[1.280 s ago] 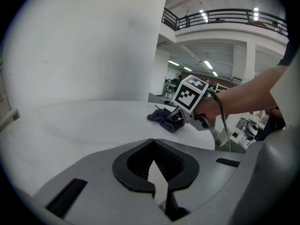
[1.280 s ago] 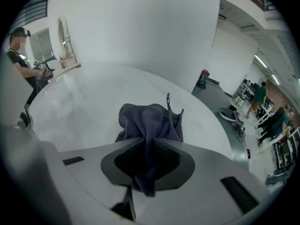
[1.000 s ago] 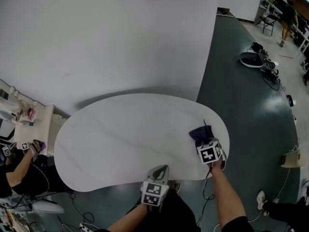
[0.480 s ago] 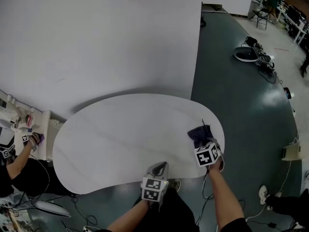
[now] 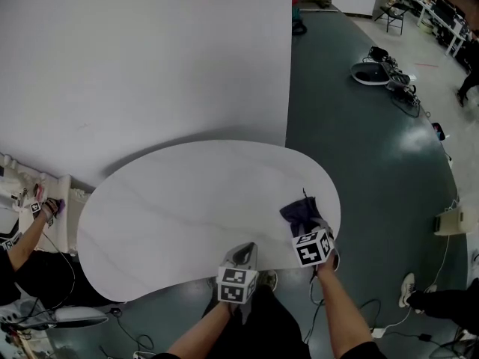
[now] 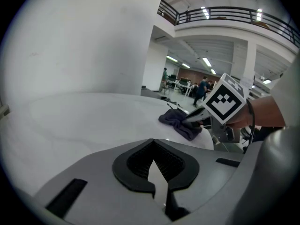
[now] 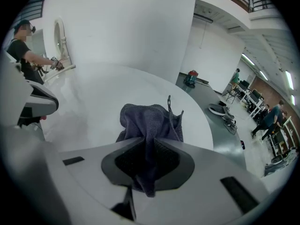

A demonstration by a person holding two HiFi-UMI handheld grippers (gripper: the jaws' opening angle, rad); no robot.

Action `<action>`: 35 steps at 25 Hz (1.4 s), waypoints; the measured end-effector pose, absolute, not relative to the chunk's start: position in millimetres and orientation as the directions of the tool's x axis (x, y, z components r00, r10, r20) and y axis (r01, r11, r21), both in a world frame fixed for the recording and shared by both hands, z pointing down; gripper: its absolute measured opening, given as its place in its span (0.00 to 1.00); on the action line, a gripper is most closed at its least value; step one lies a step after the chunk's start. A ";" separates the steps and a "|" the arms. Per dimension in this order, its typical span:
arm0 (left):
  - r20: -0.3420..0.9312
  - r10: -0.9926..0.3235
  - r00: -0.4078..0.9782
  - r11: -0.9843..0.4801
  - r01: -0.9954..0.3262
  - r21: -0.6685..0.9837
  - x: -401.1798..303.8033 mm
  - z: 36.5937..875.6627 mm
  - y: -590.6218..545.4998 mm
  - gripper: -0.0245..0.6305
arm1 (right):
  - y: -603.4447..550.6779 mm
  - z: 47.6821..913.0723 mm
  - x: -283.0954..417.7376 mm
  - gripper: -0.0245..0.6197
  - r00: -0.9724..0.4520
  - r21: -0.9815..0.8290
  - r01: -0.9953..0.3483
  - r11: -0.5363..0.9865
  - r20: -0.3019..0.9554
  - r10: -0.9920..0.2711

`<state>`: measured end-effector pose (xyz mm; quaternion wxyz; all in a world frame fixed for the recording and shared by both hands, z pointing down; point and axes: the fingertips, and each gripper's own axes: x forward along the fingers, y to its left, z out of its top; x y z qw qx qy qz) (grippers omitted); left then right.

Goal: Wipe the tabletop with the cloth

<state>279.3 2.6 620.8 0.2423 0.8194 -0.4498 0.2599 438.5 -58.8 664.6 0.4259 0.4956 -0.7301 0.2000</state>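
Right gripper (image 5: 309,230) clamps dark cloth (image 5: 296,212) on white tabletop (image 5: 187,208); left gripper (image 5: 247,251) closed, empty, at its edge.

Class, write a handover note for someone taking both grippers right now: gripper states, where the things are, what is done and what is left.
Right gripper: shut on the cloth, a dark bunched one resting on the table at its right end, close to the near edge.
Left gripper: shut and empty, at the table's near edge, apart from the cloth.
Done: the cloth is gripped and down on the top. No marks show how much has been wiped.
Left: probably sweep the cloth leftward over the rest of the top.
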 end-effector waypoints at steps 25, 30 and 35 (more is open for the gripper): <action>0.618 -0.619 0.485 -0.462 -0.861 0.213 223.6 616.6 23.1 0.04 | 7.8 665.3 362.3 0.10 -0.141 0.094 -0.899 0.428 0.862 -0.487; 0.617 -0.644 0.453 -0.415 -0.884 0.216 200.1 615.4 25.6 0.04 | 11.0 665.0 338.2 0.10 -0.153 0.111 -0.869 0.482 0.867 -0.475; 0.618 -0.667 0.416 -0.362 -0.906 0.220 159.5 616.1 25.5 0.04 | 7.7 665.9 295.9 0.10 -0.187 0.090 -0.841 0.534 0.877 -0.442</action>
